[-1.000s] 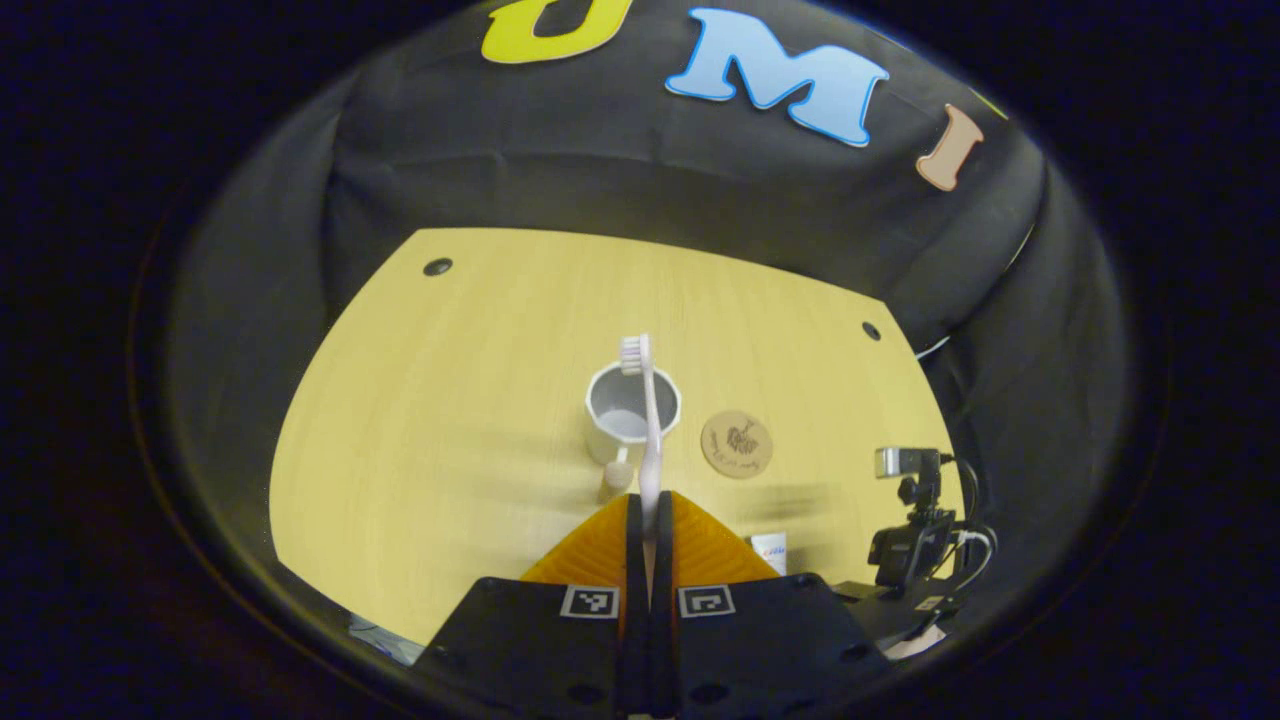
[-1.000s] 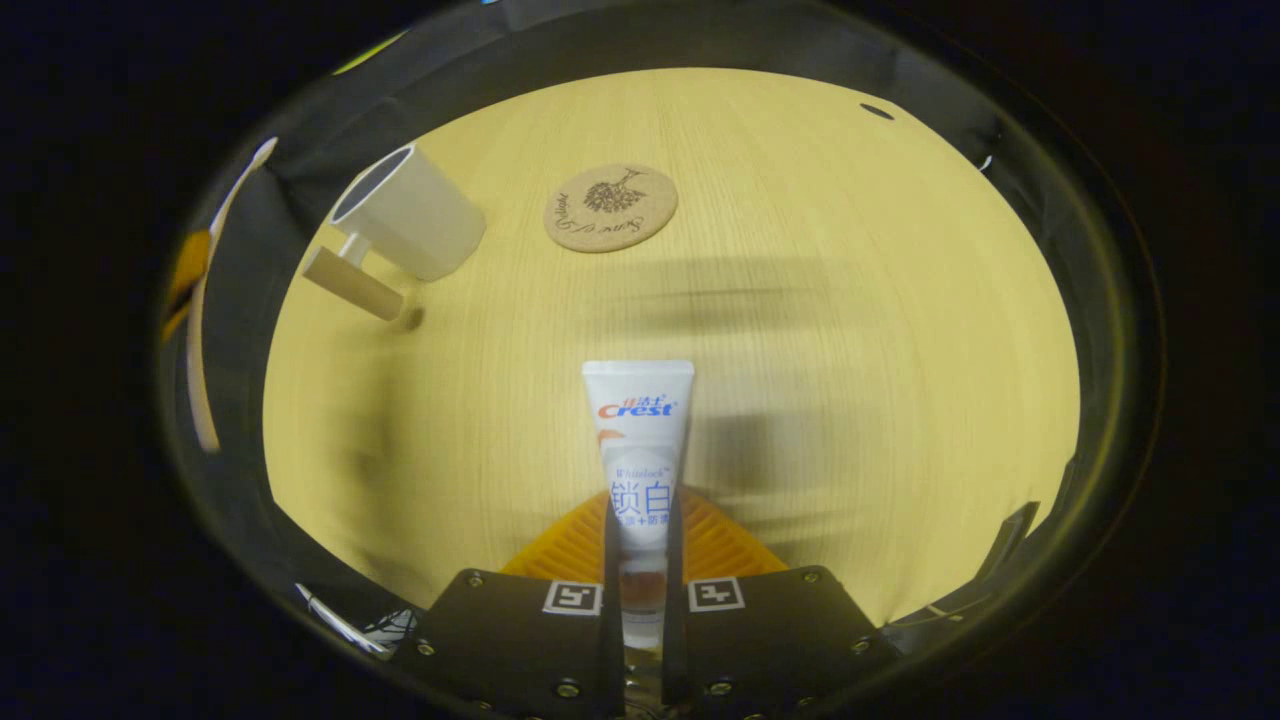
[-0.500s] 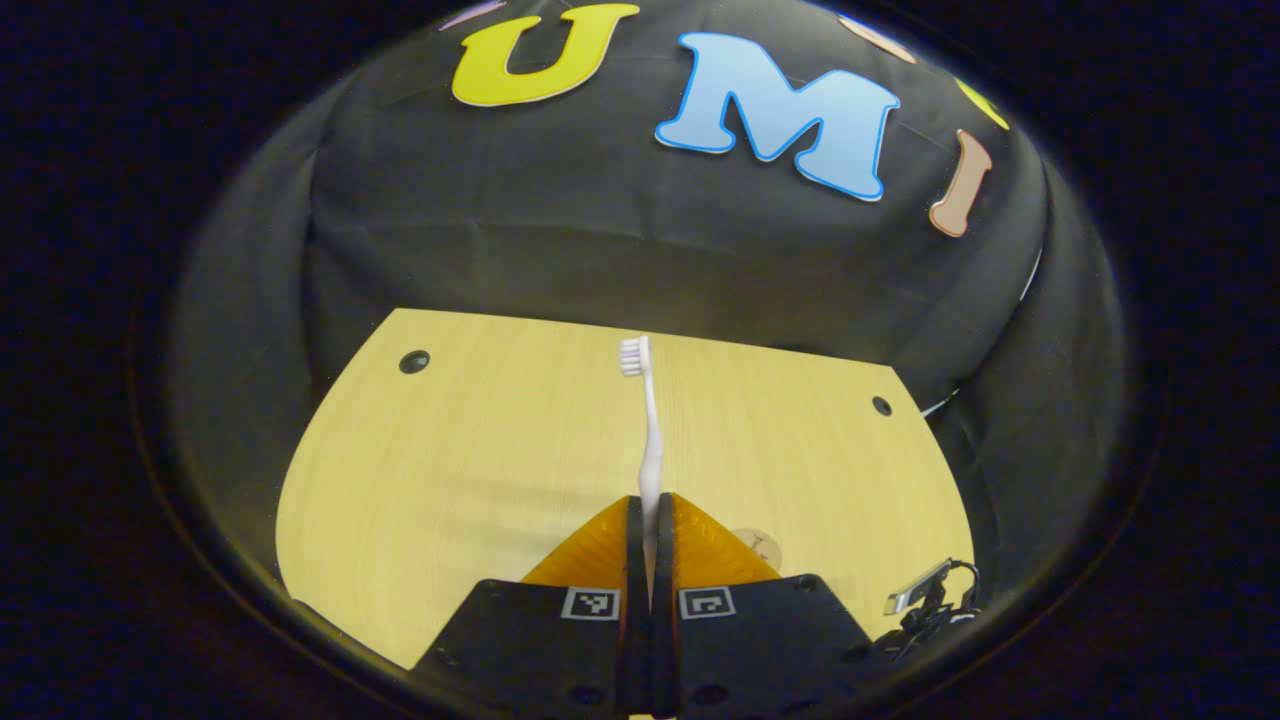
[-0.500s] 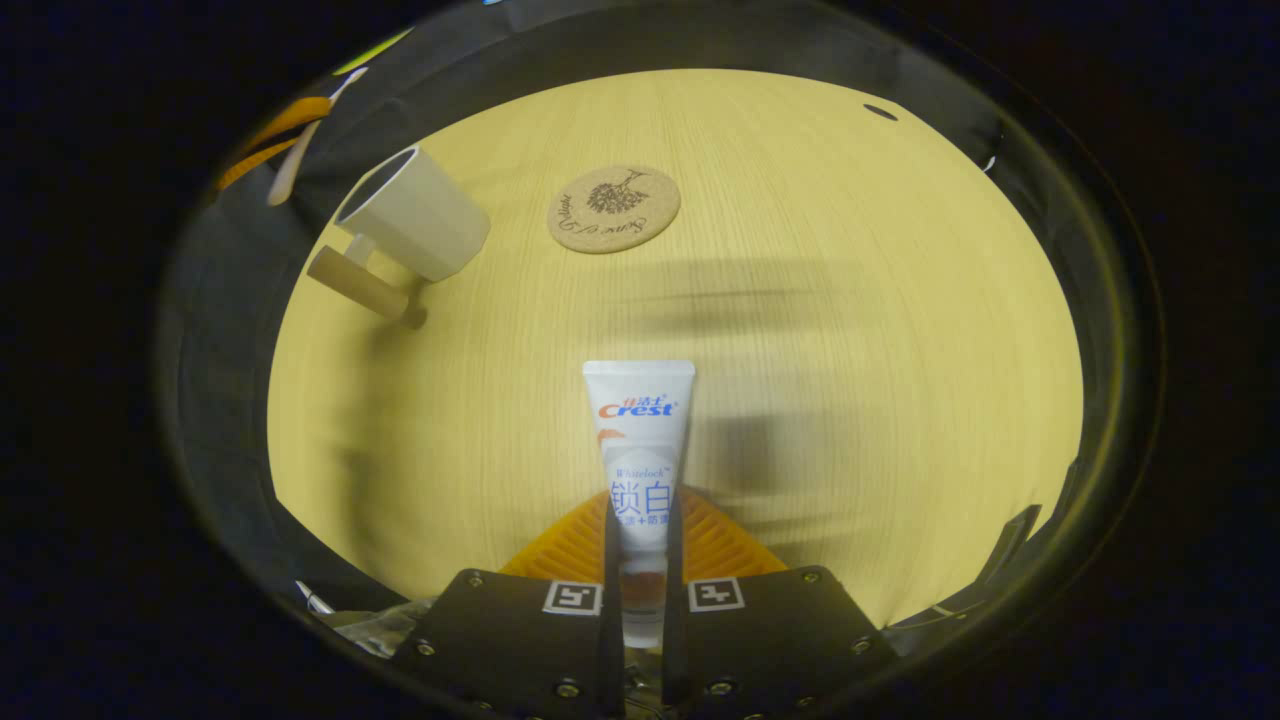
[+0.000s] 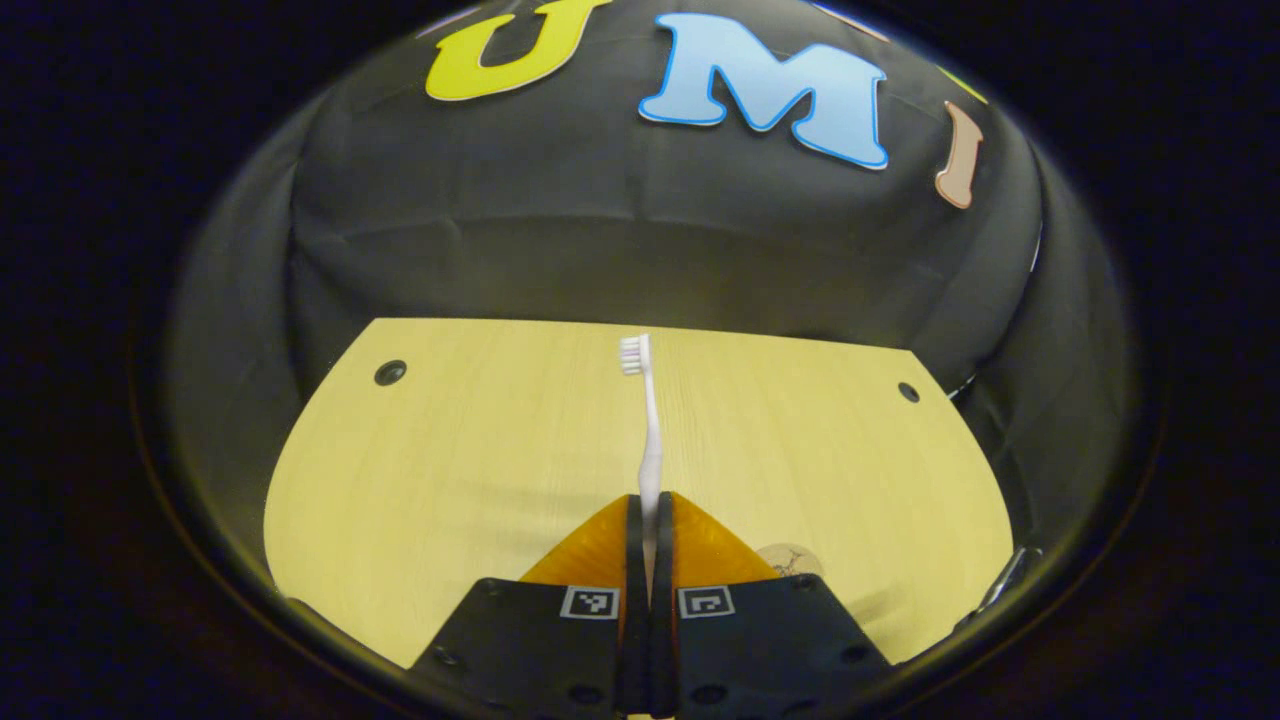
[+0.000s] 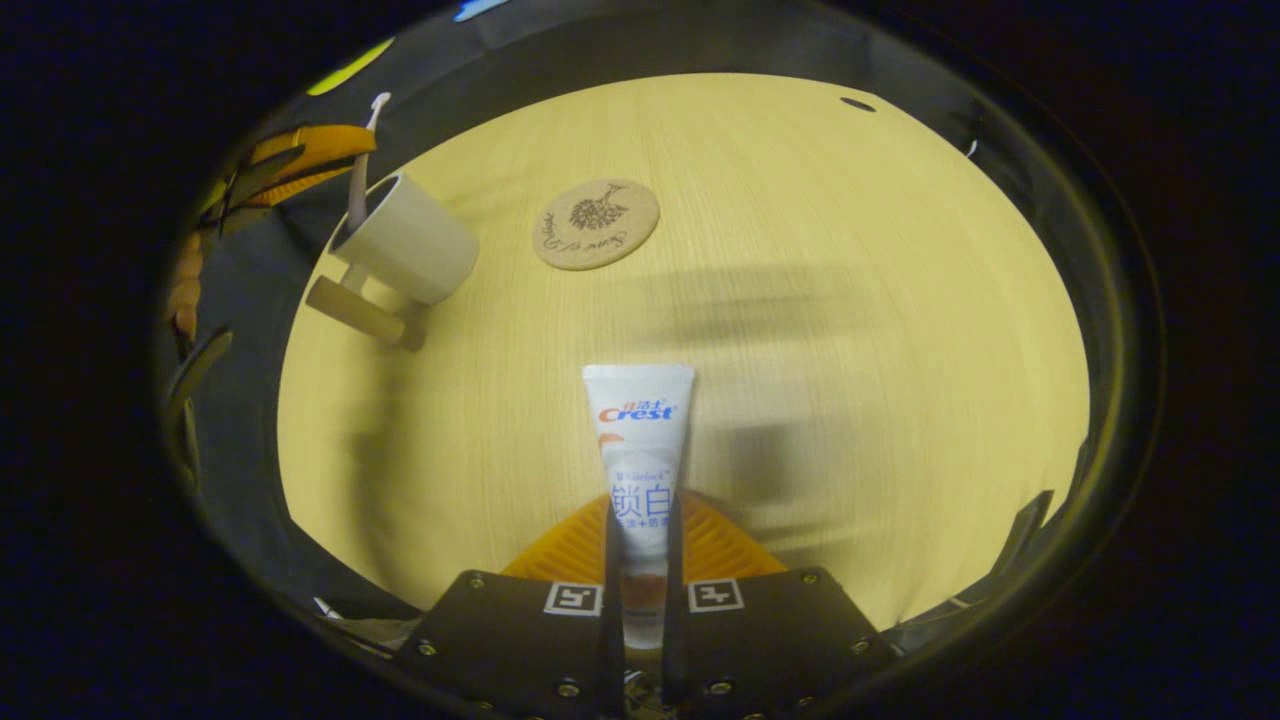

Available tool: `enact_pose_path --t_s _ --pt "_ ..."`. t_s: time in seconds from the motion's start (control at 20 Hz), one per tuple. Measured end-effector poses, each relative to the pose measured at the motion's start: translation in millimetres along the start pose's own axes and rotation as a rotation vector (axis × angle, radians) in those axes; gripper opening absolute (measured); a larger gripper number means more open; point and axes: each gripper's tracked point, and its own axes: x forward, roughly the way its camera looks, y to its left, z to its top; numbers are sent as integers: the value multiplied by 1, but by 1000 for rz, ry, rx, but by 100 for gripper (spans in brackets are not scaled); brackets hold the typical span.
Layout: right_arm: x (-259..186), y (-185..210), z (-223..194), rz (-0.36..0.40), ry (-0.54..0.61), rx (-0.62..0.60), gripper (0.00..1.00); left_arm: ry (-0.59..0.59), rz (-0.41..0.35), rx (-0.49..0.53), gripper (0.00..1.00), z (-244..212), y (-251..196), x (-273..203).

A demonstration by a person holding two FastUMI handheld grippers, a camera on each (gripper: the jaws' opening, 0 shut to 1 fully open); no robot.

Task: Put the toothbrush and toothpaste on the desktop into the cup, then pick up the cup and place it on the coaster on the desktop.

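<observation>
Brush (image 5: pixel 650 430) clamped in left tongs (image 5: pixel 649 520), long axis straight fwd, bristle end up. In right gripper view brush handle dips at cup (image 6: pixel 405 238) mouth, far left on worktop (image 6: pixel 850 400); looks abt to drop in. Paste (image 6: pixel 638 450) clamped in right tongs (image 6: pixel 640 535), cup up-left of it, coaster (image 6: pixel 596 223) just beside cup.

Dim, soft shadows (fisheye-warped edges)

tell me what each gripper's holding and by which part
Left gripper: white toothbrush, by its handle end. Right gripper: white toothpaste tube, near its cap end.
</observation>
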Motion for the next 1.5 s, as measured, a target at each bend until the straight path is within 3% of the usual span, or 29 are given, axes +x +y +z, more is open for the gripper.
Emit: enact_pose_path --t_s 0.2,0.45,0.5,0.75,0.85,0.95,1.0,1.1,1.25,1.5 --pt "-16 7 20 33 -56 10 17 26 29 19 7 -16 11 11" --pt "-41 19 67 23 -188 -69 16 22 34 68 8 -22 13 13" --pt "-45 23 77 24 -213 -88 16 34 35 73 3 -25 14 12" --pt "-51 33 114 -3 -294 -183 16 21 6 106 20 -29 9 6" --pt "-46 36 125 -3 -305 -215 16 26 -5 114 21 -33 8 2" --pt "-45 37 138 -6 -325 -253 16 29 -12 113 43 -37 8 -4" --pt "-44 38 143 -6 -334 -267 16 33 -17 109 37 -39 8 -7" --pt "-40 42 154 0 -363 -277 16 33 -9 101 37 -42 12 -16" --pt "-42 53 171 17 -440 -294 16 9 -7 102 67 -38 21 -34" --pt "-41 81 209 47 -538 -318 16 -25 12 89 68 -34 53 -72"
